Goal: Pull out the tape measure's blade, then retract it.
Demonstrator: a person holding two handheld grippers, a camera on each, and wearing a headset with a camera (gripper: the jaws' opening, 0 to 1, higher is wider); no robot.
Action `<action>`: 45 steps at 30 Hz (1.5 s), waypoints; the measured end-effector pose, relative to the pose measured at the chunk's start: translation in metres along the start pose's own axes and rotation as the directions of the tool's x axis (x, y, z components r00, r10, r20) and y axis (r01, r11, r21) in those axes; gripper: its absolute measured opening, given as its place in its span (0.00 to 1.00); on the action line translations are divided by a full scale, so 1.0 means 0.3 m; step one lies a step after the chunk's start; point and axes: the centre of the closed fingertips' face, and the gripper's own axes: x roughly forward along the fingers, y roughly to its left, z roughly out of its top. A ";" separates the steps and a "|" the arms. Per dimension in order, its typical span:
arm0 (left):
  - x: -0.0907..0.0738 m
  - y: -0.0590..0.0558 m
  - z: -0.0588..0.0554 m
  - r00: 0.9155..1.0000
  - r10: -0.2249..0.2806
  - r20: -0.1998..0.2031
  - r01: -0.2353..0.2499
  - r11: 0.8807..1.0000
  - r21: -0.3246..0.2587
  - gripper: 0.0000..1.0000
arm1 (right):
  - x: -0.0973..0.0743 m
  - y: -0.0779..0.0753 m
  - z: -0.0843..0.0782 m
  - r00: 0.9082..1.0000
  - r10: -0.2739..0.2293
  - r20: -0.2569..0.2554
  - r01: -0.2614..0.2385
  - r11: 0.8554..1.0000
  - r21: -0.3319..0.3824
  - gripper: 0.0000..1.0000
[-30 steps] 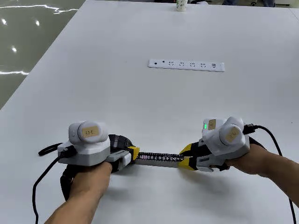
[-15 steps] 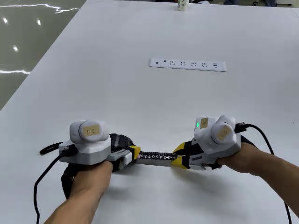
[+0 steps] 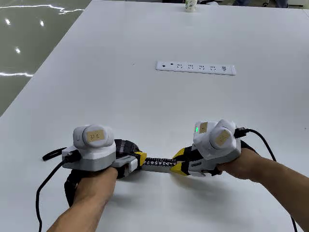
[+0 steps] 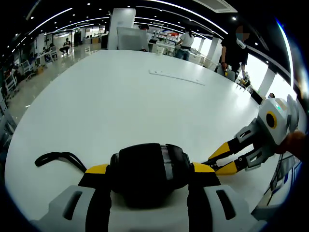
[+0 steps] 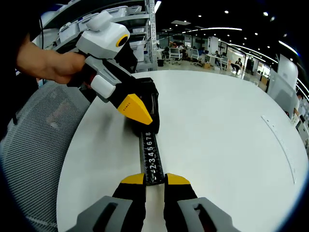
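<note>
The black tape measure case (image 4: 148, 170) sits between the yellow-tipped jaws of my left gripper (image 3: 137, 158), which is shut on it; in the head view the case (image 3: 126, 147) lies low on the white table. Its short numbered blade (image 5: 150, 157) runs from the case (image 5: 145, 108) to my right gripper (image 5: 155, 180), shut on the blade's end. From above, the blade (image 3: 158, 162) bridges the two grippers, with my right gripper (image 3: 179, 162) at its right end. The case's black wrist strap (image 4: 57, 159) trails to the left.
A white power strip (image 3: 195, 67) lies across the middle of the table (image 3: 120, 87), and a cup (image 3: 191, 5) stands at the far edge. Cables trail from both grippers. The table's left edge meets a glossy floor. People stand beyond the table in the left gripper view.
My right gripper has moved left toward the case with the blade end in it, so the exposed blade is shorter. The left gripper and case have stayed in place.
</note>
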 end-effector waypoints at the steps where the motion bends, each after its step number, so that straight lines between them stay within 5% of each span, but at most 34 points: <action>1: 0.000 0.000 0.000 1.000 -0.001 0.000 0.001 1.000 -0.001 0.59 | 0.003 0.000 0.003 1.000 0.000 0.001 0.000 1.000 0.000 0.10; 45: -0.001 -0.001 0.001 1.000 -0.012 -0.007 0.012 1.000 -0.005 0.59 | 0.140 0.023 0.128 0.999 0.026 0.029 -0.025 1.000 -0.012 0.10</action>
